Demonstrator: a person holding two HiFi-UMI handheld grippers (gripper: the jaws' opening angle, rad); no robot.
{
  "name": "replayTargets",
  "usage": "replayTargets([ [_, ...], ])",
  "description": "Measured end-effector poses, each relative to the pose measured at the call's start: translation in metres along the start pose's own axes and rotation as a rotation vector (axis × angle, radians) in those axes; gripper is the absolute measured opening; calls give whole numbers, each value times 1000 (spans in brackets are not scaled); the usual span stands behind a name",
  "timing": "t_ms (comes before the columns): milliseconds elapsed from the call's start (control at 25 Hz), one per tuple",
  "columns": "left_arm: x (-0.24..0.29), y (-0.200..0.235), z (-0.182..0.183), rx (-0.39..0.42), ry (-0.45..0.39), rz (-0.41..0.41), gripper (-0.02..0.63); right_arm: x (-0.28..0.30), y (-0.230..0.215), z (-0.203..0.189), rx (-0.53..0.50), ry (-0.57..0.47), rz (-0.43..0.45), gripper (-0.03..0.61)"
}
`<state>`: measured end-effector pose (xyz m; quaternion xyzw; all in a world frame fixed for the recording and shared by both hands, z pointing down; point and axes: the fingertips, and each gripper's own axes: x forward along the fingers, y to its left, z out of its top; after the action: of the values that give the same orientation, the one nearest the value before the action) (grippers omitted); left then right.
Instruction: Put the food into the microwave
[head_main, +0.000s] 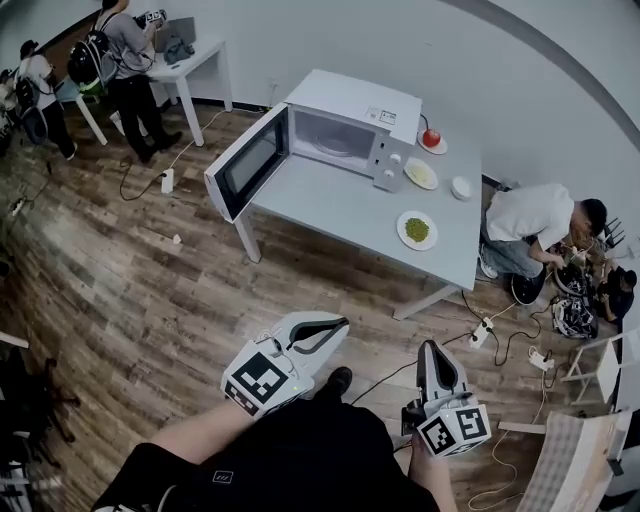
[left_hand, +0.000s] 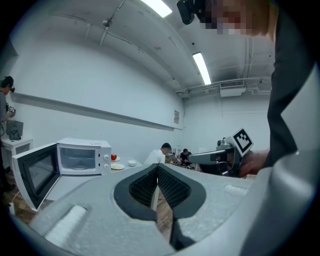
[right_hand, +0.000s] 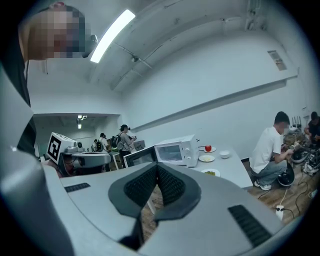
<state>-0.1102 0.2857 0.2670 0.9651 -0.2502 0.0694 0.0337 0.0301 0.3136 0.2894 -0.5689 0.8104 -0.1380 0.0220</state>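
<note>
Found plate of green food (head_main: 417, 230) on the grey table (head_main: 340, 205), near its front edge and to the right of the microwave (head_main: 350, 125). Recorded a second plate of pale food (head_main: 421, 173) just behind it, a small white bowl (head_main: 461, 187) beside that, and a red round fruit (head_main: 431, 137) on a saucer at the back corner by the wall. Confirmed all of it outside the oven.

Observed the microwave door (head_main: 248, 160) swung wide to the left, past the table's end.

Noted left gripper (head_main: 335, 326) and right gripper (head_main: 432, 350) held low by the person's body, well apart from the table, both pointing toward it. Checked each gripper view: claw pads pressed together on both, nothing pinched between them.

Logged wooden floor (head_main: 150, 290) under the table, with cables and a power strip (head_main: 483, 331) to the right. Also logged a person in a white shirt (head_main: 535, 215) crouched beside the table's right end, and two standing people (head_main: 125, 60) at a white desk (head_main: 195, 60) at far left.
</note>
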Motion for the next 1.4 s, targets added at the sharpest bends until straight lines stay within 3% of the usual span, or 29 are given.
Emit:
replayTargets([
  [520,143,52,18,-11,51,42,9,54,-113,22,-22,42,54,11],
  [920,210,99,-11,-71,150,-12,9,124,-156,11,-26,121,61,11],
  [1400,314,216,-56,4,322,-106,9,242,-219,26,-189,207,-4,11],
])
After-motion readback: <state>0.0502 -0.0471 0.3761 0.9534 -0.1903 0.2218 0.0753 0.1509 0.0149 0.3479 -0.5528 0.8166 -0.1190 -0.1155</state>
